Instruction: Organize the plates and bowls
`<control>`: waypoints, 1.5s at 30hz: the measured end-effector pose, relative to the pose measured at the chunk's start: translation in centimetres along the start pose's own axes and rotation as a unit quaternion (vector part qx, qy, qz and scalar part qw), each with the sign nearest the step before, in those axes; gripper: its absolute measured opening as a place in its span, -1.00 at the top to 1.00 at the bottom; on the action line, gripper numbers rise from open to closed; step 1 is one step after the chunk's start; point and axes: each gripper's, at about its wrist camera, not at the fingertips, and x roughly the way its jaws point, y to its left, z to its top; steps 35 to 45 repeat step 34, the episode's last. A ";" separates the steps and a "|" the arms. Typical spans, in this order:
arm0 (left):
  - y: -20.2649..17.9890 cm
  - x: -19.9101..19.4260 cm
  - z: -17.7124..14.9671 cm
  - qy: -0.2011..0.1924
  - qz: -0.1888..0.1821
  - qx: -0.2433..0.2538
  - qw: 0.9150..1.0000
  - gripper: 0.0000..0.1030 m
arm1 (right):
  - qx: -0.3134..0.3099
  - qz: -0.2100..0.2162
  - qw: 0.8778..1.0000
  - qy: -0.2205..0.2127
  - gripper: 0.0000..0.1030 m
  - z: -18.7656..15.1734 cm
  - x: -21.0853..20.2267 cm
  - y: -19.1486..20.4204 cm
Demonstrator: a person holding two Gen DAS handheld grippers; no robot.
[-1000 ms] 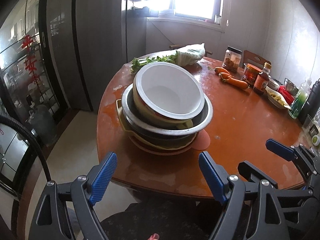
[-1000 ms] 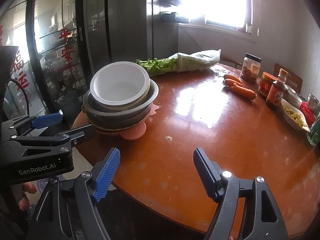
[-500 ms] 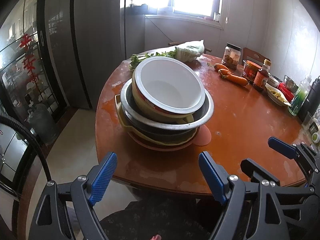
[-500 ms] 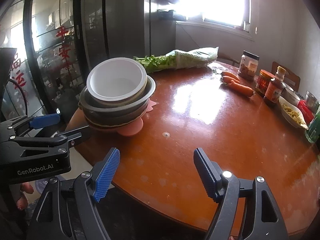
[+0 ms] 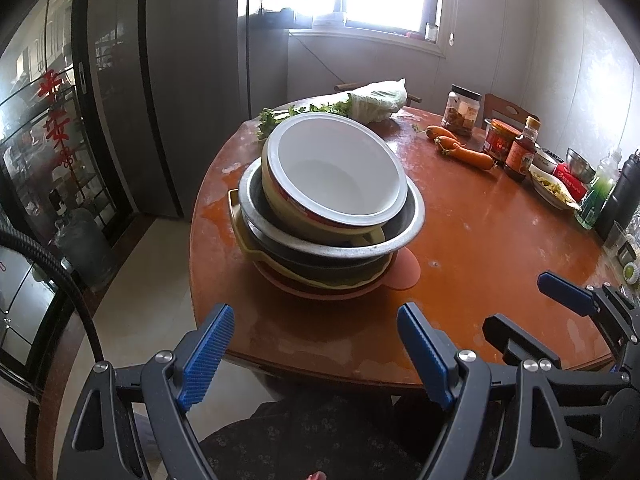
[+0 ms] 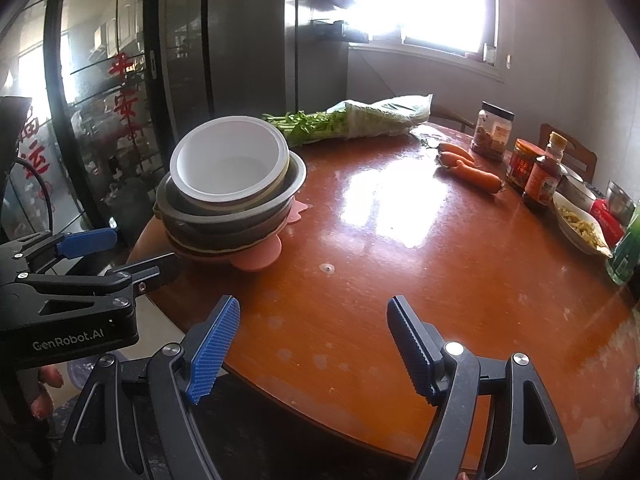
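Left wrist view
Left hand-held gripper (image 5: 314, 350): jaws apart, nothing between the blue pads, held off the near edge of the bench (image 5: 500, 232).
Stack of bowls (image 5: 332, 208): sits on the bench's left side, just ahead of the gripper and clear of it.
Top bowl (image 5: 340, 170): white inside, tilted, nested in a steel basin (image 5: 412, 220).
Bottom of stack: a yellowish dish, then a pink plate (image 5: 406, 274) whose rim sticks out on the right.
Right hand-held gripper (image 5: 532, 312): seen at the lower right, over the bench edge.

Right wrist view
Right hand-held gripper (image 6: 314, 346): jaws apart and empty, above the near rim of the bench.
Stack of bowls (image 6: 232, 188): far left of the bench, well apart from this gripper.
Left hand-held gripper (image 6: 120, 254): at the left edge, fingers spread, near the stack without touching it.
Behind: bagged greens (image 6: 360, 120), carrots (image 6: 468, 166), jars and bottles along the right.
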 end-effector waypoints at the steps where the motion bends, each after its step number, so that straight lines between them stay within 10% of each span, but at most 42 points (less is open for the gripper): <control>1: 0.0 0.0 0.0 0.000 -0.001 0.000 1.000 -0.62 | 0.000 -0.001 1.000 0.000 -0.51 0.0 0.0 0.0; 45: -0.3 -0.4 0.2 -0.002 0.008 0.006 1.000 -0.62 | 0.003 -0.004 1.000 -0.006 -0.51 -0.2 -0.4 -0.5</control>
